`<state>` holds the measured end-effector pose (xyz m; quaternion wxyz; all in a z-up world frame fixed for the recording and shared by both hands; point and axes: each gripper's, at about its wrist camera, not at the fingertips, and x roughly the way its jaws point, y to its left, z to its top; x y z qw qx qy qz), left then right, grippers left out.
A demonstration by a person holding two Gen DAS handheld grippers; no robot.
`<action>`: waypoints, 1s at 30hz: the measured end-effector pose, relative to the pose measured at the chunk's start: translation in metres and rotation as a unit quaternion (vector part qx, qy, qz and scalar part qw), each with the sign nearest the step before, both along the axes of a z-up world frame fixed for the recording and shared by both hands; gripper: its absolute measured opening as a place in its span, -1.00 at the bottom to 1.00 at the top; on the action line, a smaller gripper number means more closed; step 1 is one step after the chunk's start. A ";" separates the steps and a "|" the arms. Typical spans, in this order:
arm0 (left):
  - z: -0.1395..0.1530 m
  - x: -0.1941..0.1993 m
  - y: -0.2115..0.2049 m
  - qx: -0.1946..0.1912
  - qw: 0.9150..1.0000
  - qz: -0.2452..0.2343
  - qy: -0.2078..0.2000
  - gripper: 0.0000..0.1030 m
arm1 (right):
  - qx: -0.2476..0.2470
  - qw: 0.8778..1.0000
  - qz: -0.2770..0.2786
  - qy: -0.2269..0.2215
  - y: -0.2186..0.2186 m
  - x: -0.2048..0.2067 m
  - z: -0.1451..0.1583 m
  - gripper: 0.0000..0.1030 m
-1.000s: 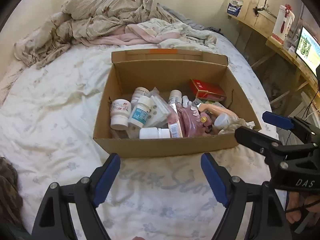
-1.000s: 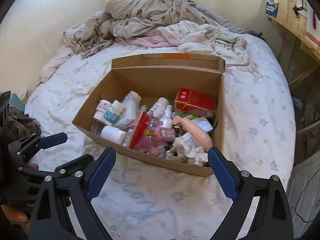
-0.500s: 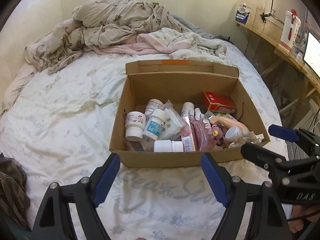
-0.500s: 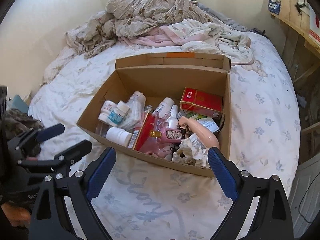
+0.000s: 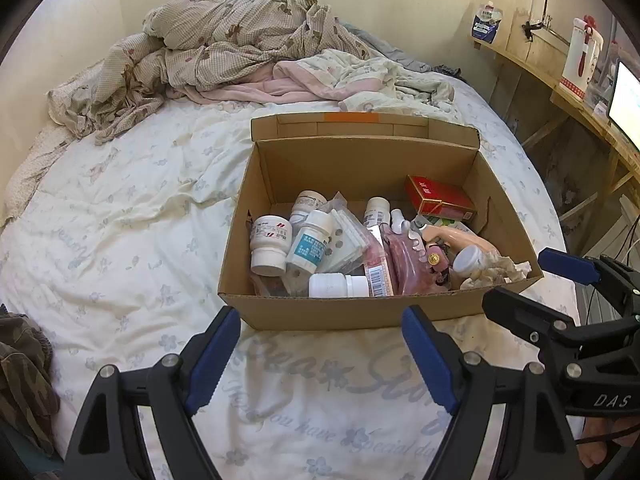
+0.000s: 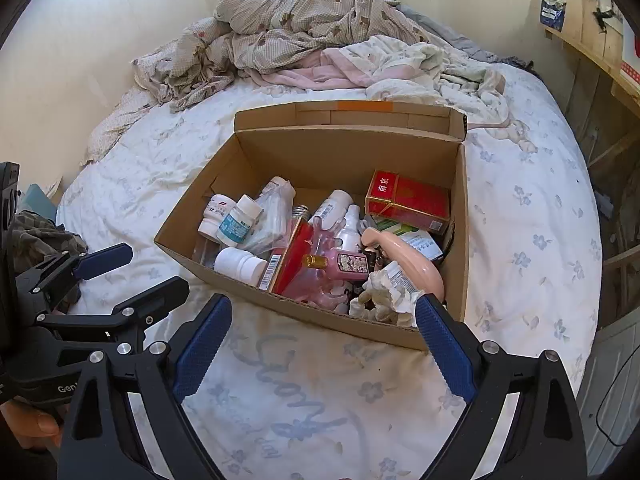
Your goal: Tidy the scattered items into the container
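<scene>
- An open cardboard box (image 5: 360, 314) is set on the bed (image 5: 120, 240), on a pale flowered sheet, with its back flap raised.
- White pill bottles (image 5: 270, 242) are seen lying at the box's left side, one capped bottle (image 5: 338, 285) against the near wall.
- A red carton (image 6: 408, 200) is leaned in the far right corner; a pink flask (image 6: 344, 263) and crumpled tissue (image 6: 384, 292) are piled beside it.
- The left gripper (image 5: 320, 354) is held over the sheet, just short of the box, its blue-padded fingers (image 5: 212, 358) spread wide with nothing between them.
- The right gripper (image 6: 322, 346) is likewise held near the box's front edge, fingers (image 6: 442, 346) parted and unloaded.
- Rumpled bedding (image 5: 240, 48) is heaped beyond the box.
</scene>
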<state>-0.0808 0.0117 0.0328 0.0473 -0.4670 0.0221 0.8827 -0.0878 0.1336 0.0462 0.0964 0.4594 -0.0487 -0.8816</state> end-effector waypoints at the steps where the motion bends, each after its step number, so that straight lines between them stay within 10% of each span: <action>1: 0.000 0.000 0.000 -0.001 1.000 -0.001 0.001 0.62 | -0.001 1.000 0.000 0.000 0.000 0.000 0.000 0.84; 30: 0.001 0.003 0.000 -0.007 1.000 -0.007 0.004 0.62 | -0.003 1.000 0.003 -0.005 -0.003 0.003 -0.001 0.84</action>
